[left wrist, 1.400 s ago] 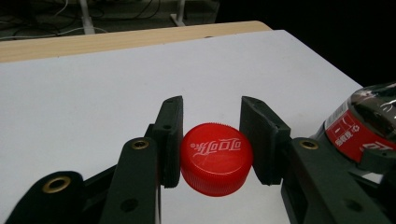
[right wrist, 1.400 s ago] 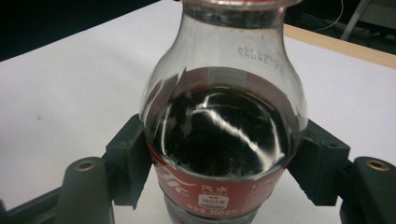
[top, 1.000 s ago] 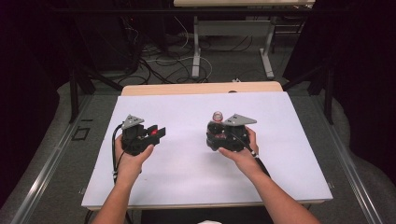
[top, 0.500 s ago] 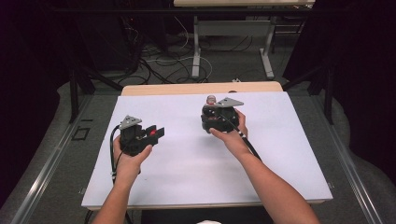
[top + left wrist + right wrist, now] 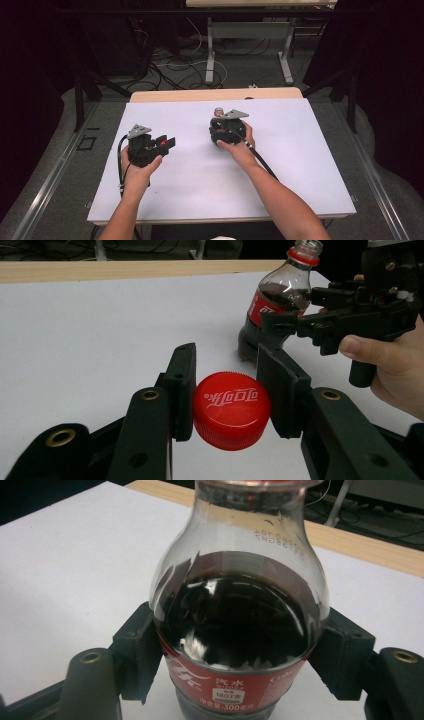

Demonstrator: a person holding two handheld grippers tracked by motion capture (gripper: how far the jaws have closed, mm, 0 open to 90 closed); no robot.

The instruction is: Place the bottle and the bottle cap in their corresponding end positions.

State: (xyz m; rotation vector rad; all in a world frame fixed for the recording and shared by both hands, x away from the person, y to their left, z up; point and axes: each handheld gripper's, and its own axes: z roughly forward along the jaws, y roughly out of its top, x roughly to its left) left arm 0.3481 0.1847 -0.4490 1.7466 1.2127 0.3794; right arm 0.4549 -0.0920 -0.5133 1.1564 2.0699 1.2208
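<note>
Two things we are finding hard to read: the far room is sinking into dark above tangled floor cables [image 5: 175, 65], and the white table [image 5: 300, 165] is ending at a wooden edge. Right of centre, our right gripper [image 5: 235, 680] is clamping the uncapped cola bottle [image 5: 240, 630], its base cut off. Left and nearer, our left gripper [image 5: 227, 390] is pinching the red cap [image 5: 231, 409].

Both claws matte black, brass-ringed holes in arms. Left claw [image 5: 167, 143], right claw [image 5: 218, 121]: grey triangular top plates, black cables trailing. Forearms bare, no sleeves.
</note>
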